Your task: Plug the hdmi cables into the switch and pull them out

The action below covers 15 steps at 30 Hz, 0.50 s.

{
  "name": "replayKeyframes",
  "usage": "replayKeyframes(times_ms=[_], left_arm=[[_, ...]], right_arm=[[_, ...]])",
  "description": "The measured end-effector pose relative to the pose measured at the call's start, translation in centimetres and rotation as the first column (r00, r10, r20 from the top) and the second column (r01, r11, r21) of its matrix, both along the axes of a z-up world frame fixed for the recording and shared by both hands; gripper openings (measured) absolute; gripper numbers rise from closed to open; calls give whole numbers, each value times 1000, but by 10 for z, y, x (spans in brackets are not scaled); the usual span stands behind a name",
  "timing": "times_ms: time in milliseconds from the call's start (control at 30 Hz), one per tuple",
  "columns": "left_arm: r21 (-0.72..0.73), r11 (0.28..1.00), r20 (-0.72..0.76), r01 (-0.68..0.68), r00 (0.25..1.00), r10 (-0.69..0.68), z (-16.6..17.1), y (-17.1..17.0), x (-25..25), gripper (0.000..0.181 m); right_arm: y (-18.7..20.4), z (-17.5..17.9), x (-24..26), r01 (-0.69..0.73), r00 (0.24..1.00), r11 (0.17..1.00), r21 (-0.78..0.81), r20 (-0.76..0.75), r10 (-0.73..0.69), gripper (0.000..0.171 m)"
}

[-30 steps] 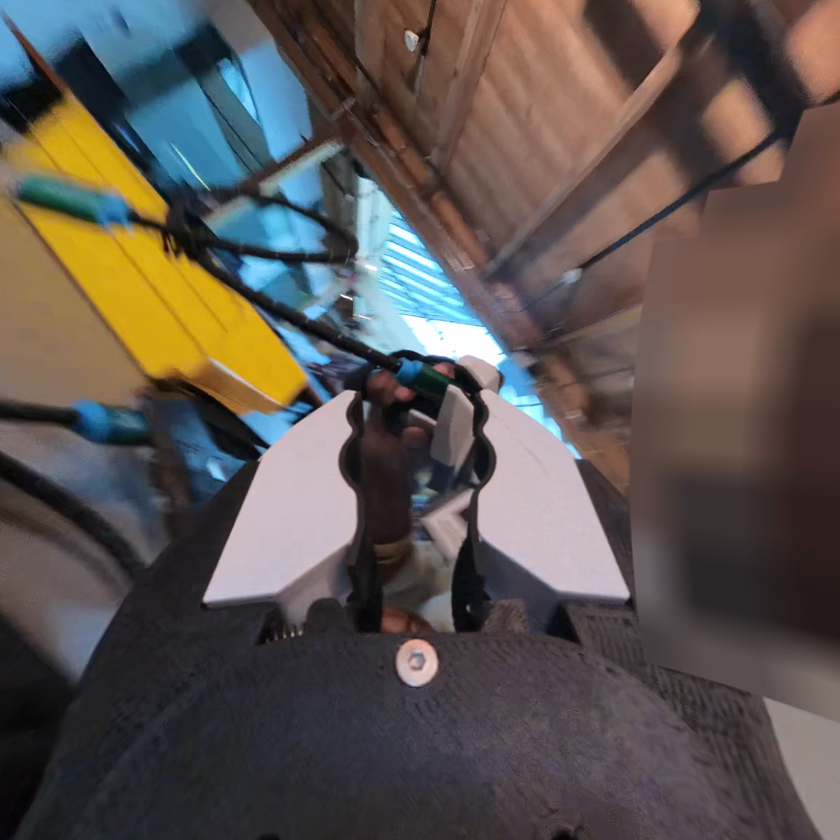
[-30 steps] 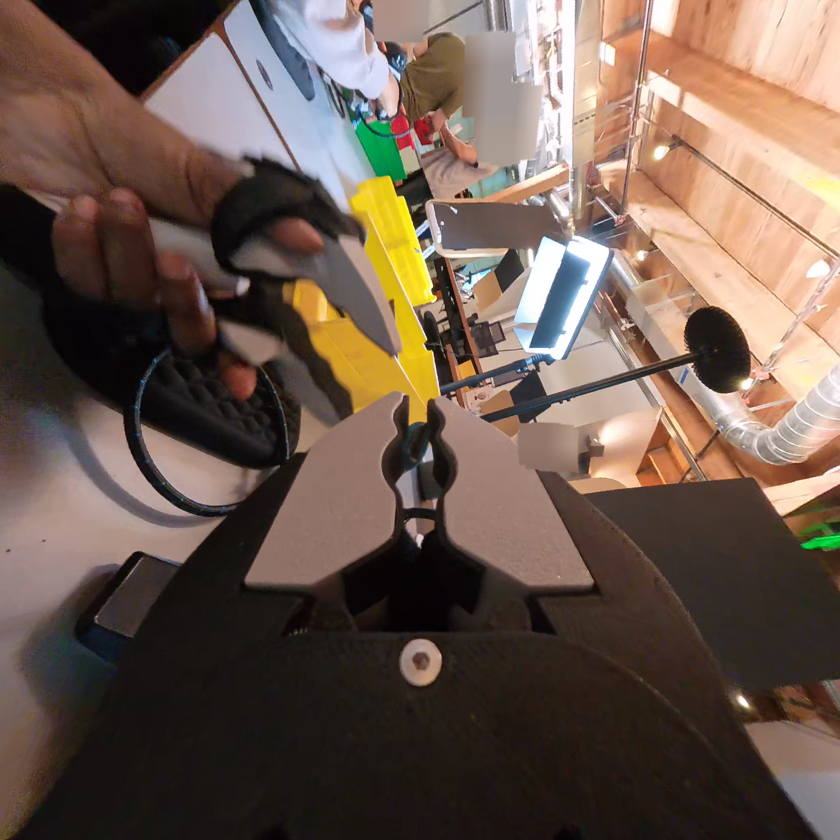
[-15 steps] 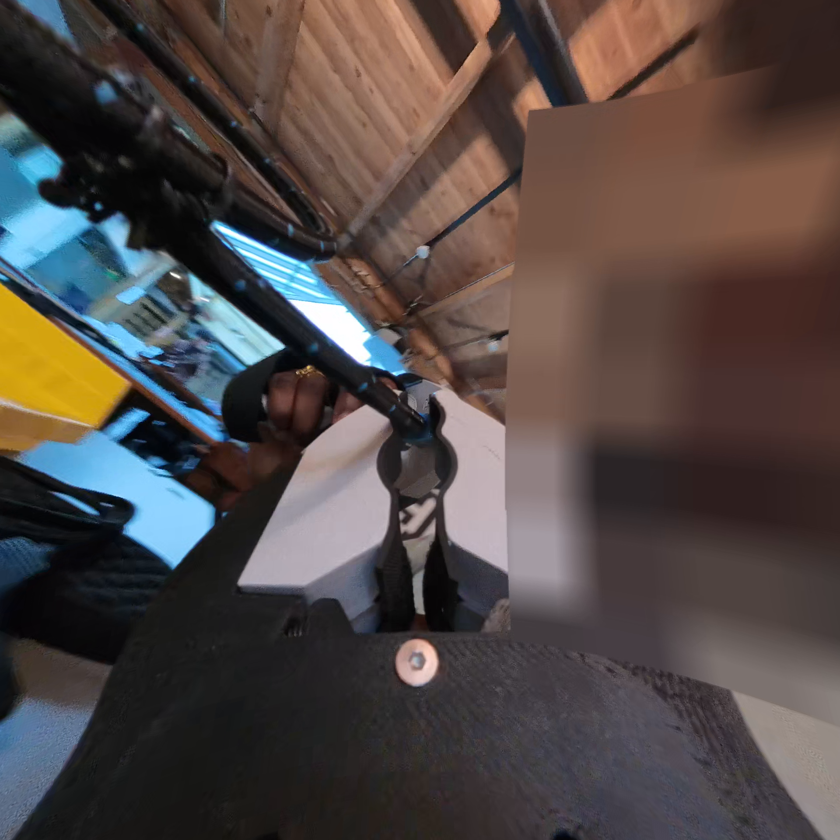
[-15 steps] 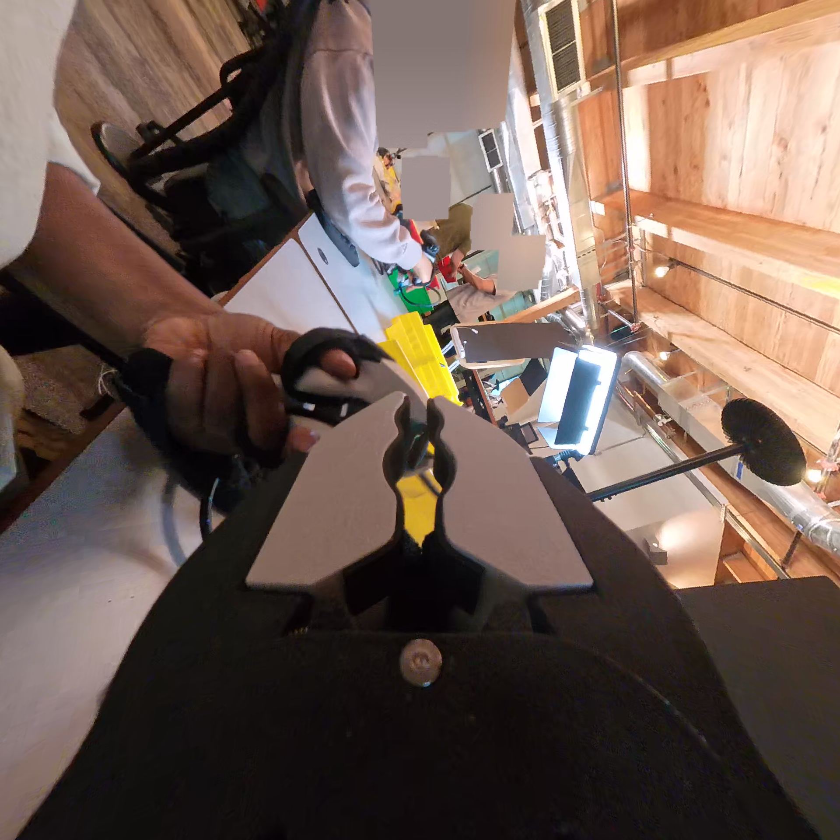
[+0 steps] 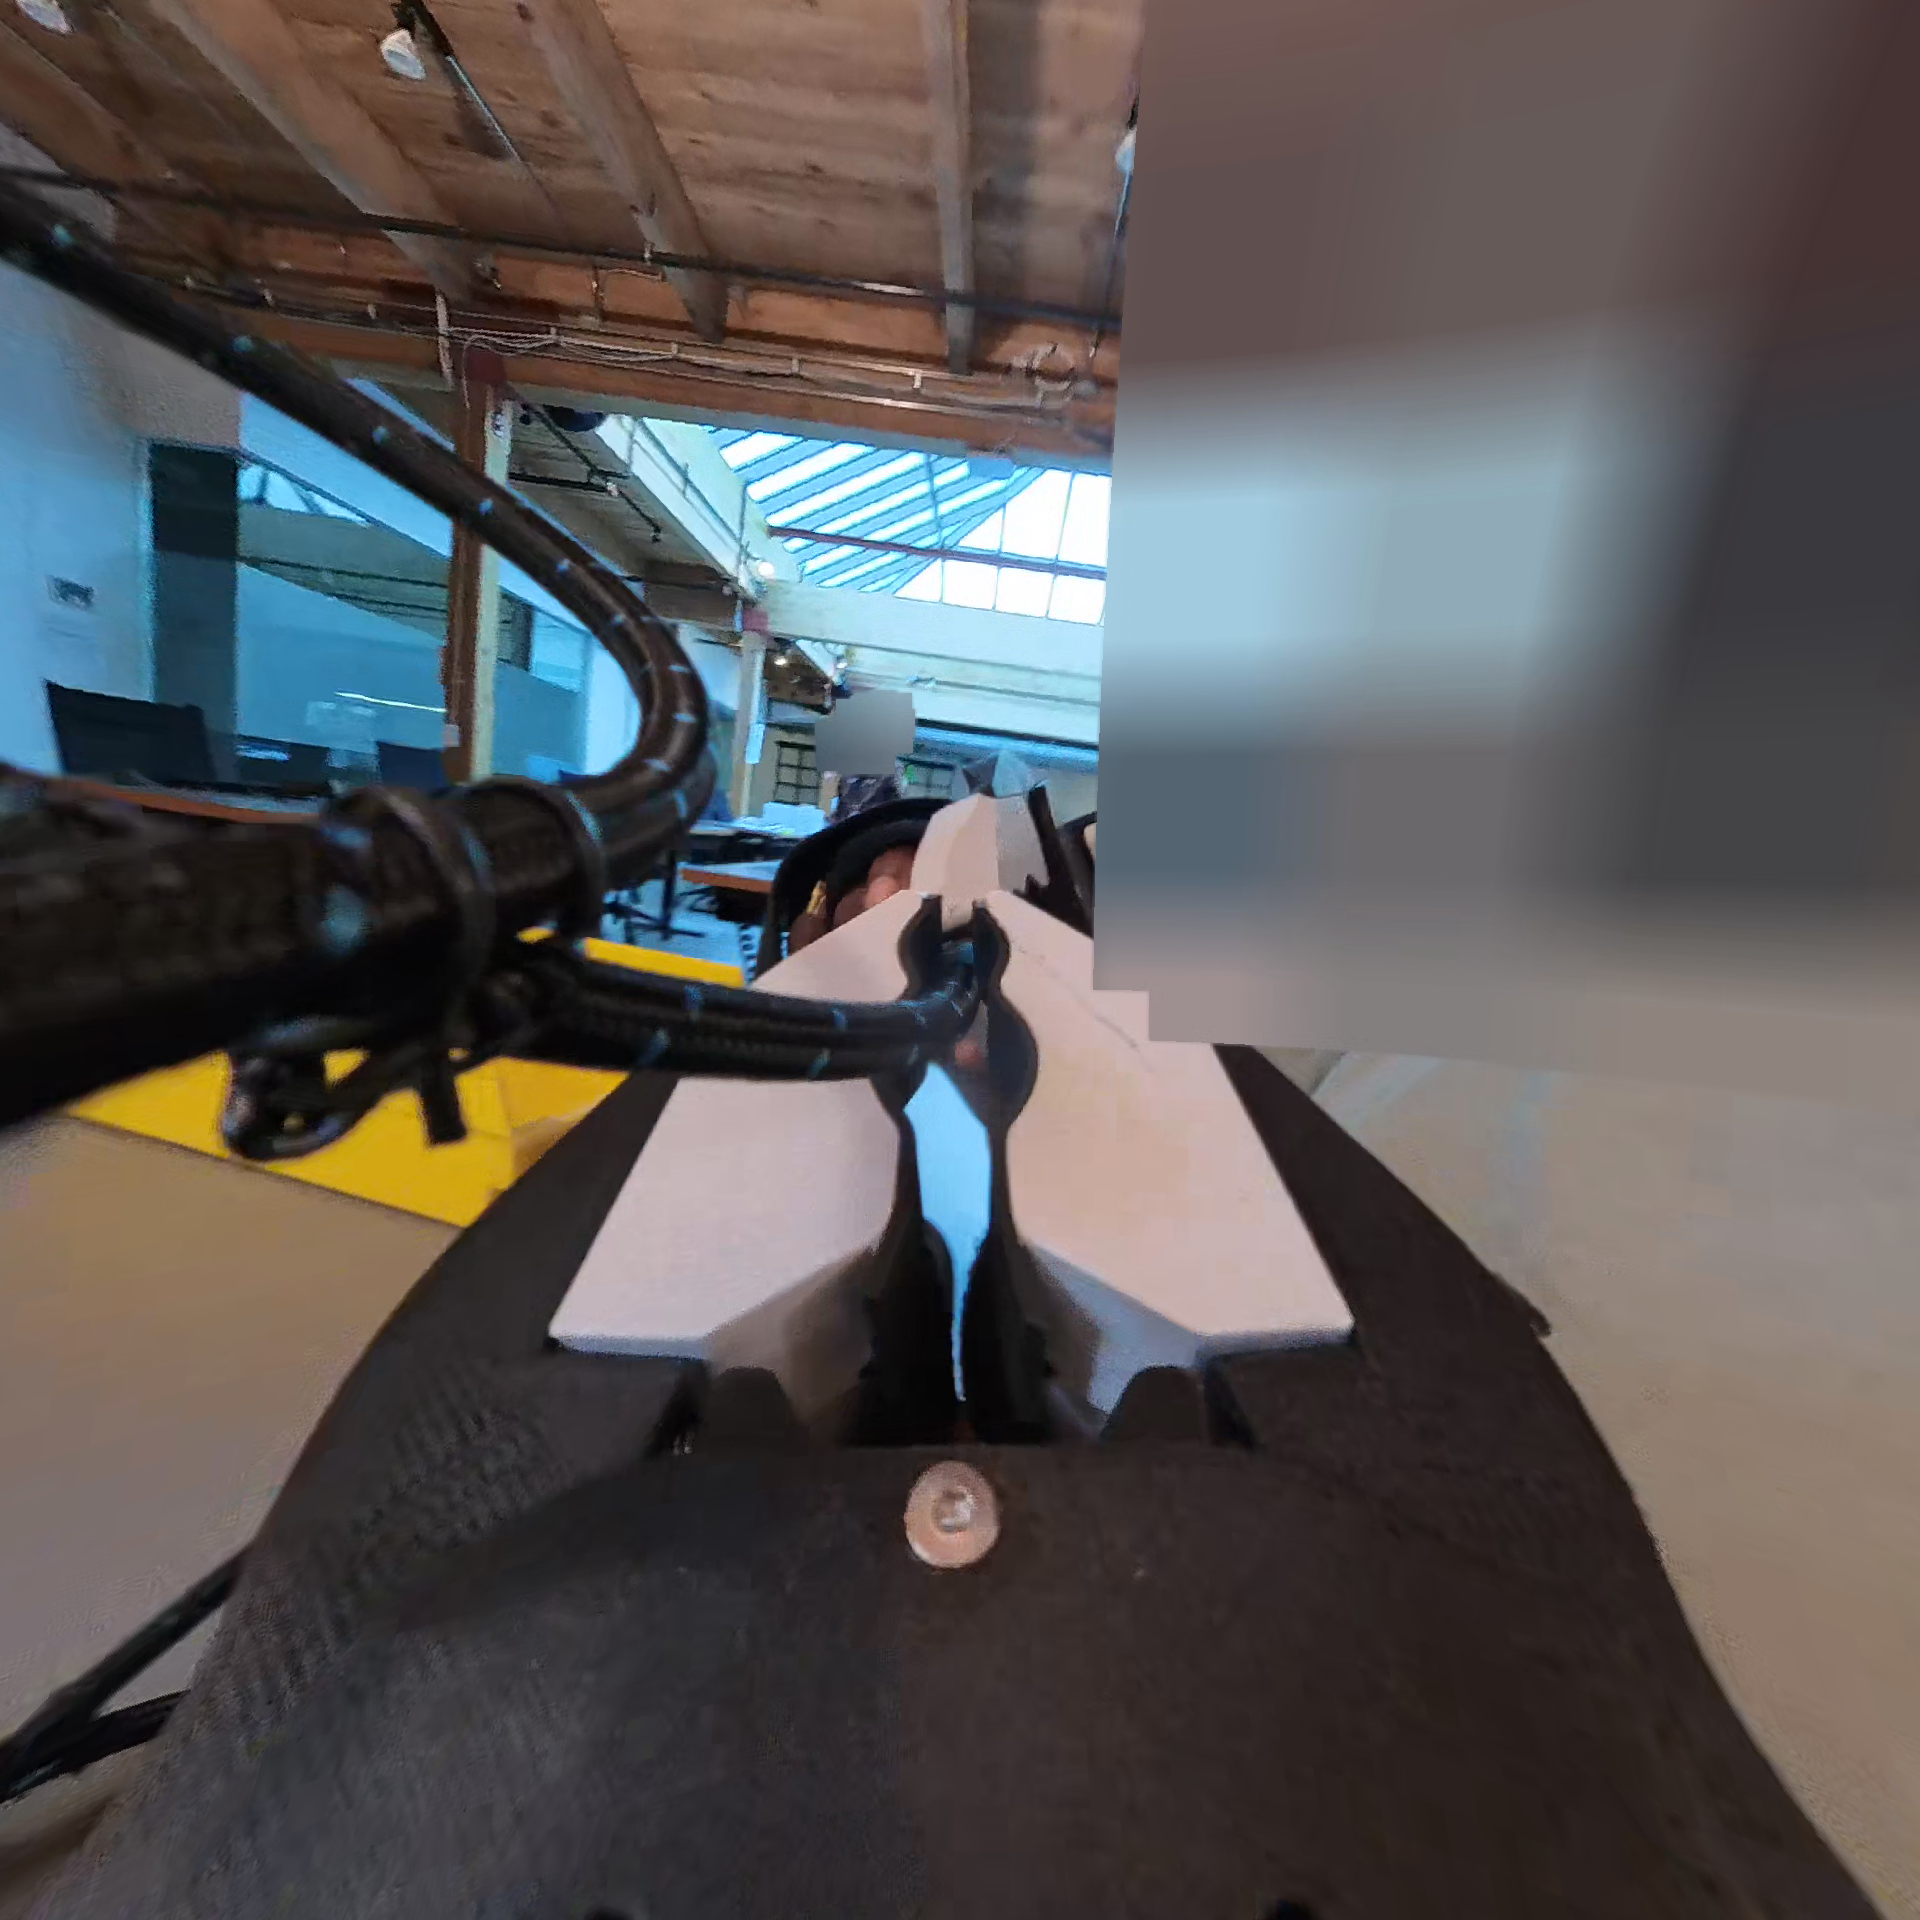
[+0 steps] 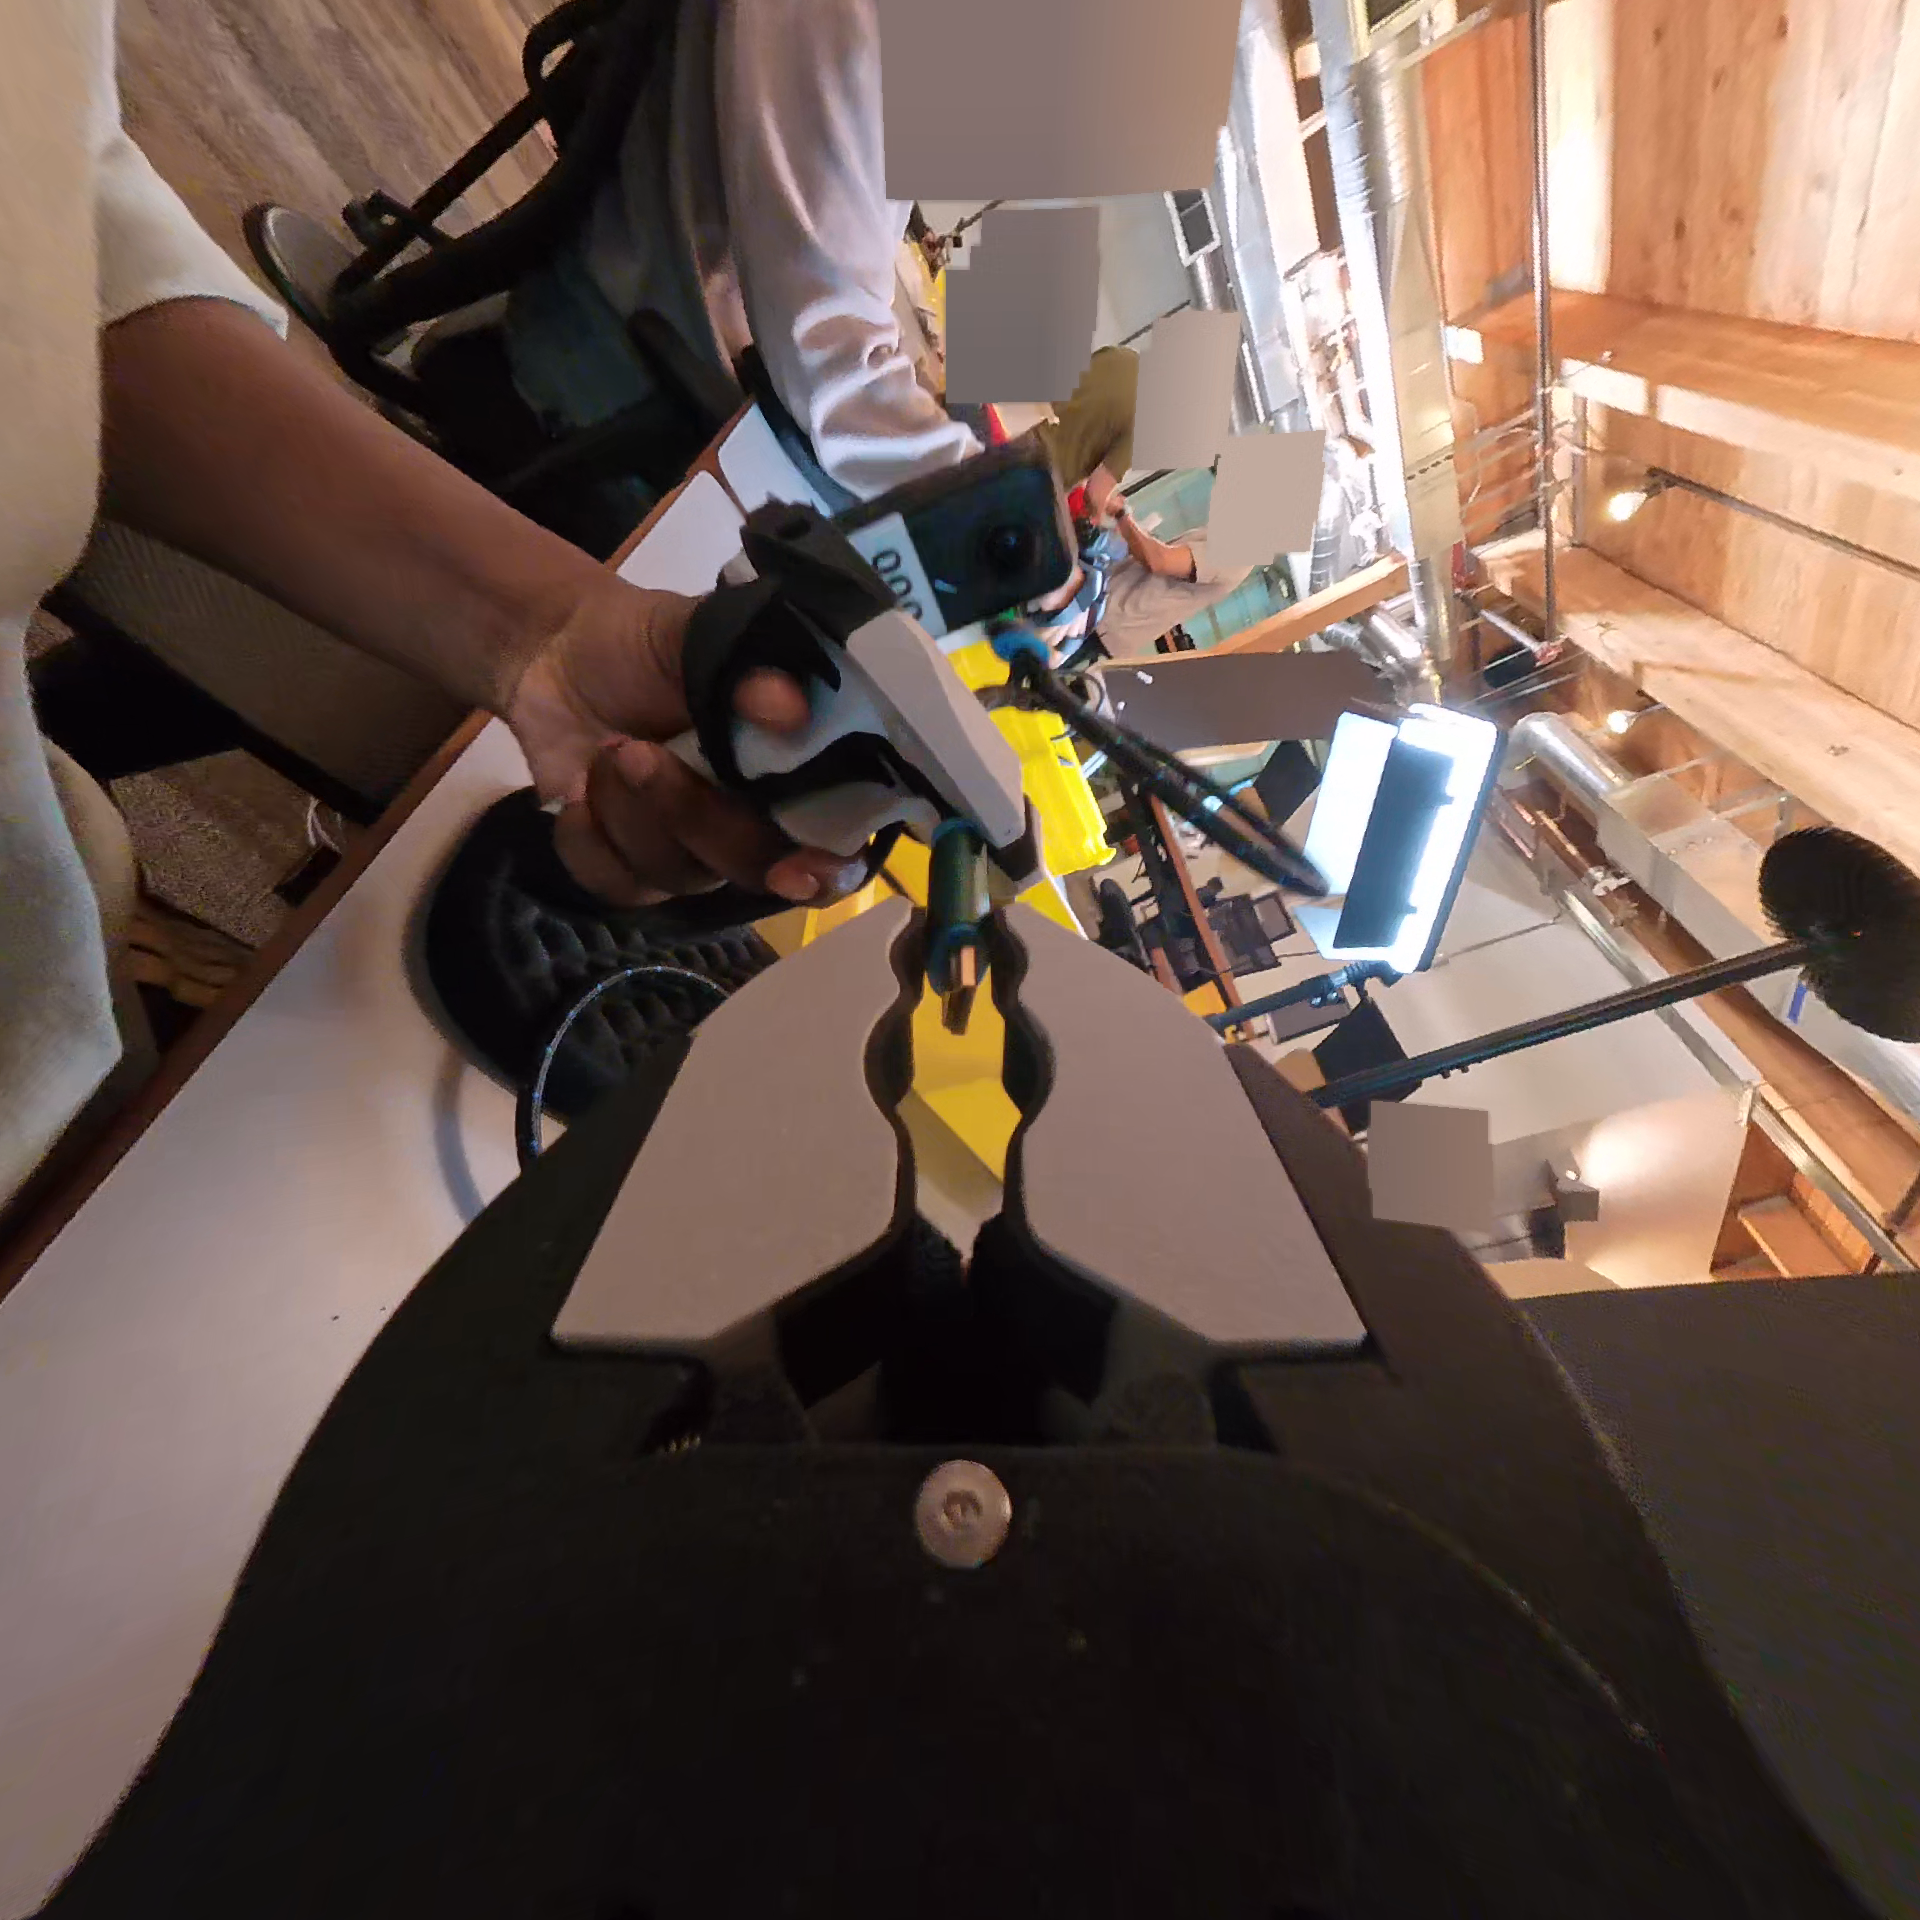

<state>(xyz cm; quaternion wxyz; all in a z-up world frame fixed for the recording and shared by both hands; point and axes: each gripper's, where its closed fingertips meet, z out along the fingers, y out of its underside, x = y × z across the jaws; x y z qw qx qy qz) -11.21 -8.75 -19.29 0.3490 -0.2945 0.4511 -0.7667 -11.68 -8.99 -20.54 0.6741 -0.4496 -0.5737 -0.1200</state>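
My left gripper (image 5: 961,920) is shut on a black braided hdmi cable (image 5: 727,1023) that runs off to the left. In the right wrist view a hand holds the left gripper (image 6: 987,831), and the cable's green plug (image 6: 954,904) with a gold tip hangs from its tips. My right gripper (image 6: 958,920) is partly open, and the plug sits between its fingertips. I cannot tell whether they touch it. The right gripper (image 5: 982,831) also shows just beyond the left one's tips. The switch is not in view.
A tied bundle of black cable (image 5: 416,904) hangs close on the left. Yellow bins (image 6: 1049,800) stand on the white table (image 6: 260,1195), beside a black woven pad (image 6: 540,956). People, a lit panel (image 6: 1392,831) and a boom microphone (image 6: 1839,935) are behind. The tips of both grippers are at nearly the same place.
The left gripper has swung from pointing at the ceiling to level, still holding the cable. The right gripper's jaws have opened wider, and the plug now sits between its tips.
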Motion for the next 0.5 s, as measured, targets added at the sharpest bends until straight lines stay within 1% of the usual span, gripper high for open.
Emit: replayKeyframes(times_ms=[33, 100, 167, 200, 233, 267, 300, 433, 500], left_arm=[[27, 999, -4, -17, 1000, 17, -1, 0, 0, 5], [61, 998, -5, -25, 1000, 26, 0, -2, -2, 6], [118, 993, -50, -25, 998, 31, -4, -5, -1, 28], [156, 988, -82, -21, 996, 34, -8, -7, 0, 35], [191, 981, -98, -23, 994, 42, -11, -10, 1, 37], [215, 976, -96, -42, 993, 64, -11, -10, 1, 33], [230, 972, -86, -54, 993, 76, -11, -10, 0, 25], [212, 977, -124, -7, 992, 33, -10, -13, -3, 23], [200, 980, -133, -7, 990, 34, -10, -12, -2, 20]], right_arm=[[1, -1, 1, 12, 1000, 1000, -3, 18, -12, 11], [-1, 1, -1, 27, 996, 997, 66, 80, -32, 12], [-1, 3, -3, 53, 984, 988, 145, 161, -76, 12], [-1, 4, -3, 62, 974, 981, 184, 205, -100, 11], [-2, 5, -4, 64, 964, 976, 209, 240, -115, 11], [-2, 5, -6, 60, 957, 973, 224, 263, -120, 12], [-3, 6, -7, 50, 953, 970, 238, 278, -118, 12], [-6, 7, -8, 28, 931, 956, 293, 341, -132, 11], [-7, 6, -8, 25, 933, 957, 288, 337, -126, 11]])
